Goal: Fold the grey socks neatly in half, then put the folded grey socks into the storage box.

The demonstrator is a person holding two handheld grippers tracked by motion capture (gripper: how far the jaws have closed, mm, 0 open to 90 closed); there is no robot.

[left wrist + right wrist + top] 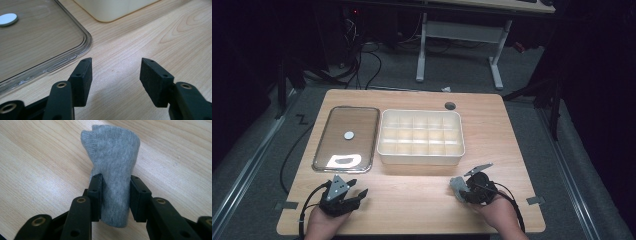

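Here, the right gripper (113, 197) has its jaws closed on a rolled grey sock (112, 170), held just above the counter (412, 200) in front of a cream divided box (421, 137). The left gripper (115, 75) hangs with its jaws open and empty near a clear lid (346, 139) lying flat beside the box. Every compartment looks empty, so the sorting appears barely begun.
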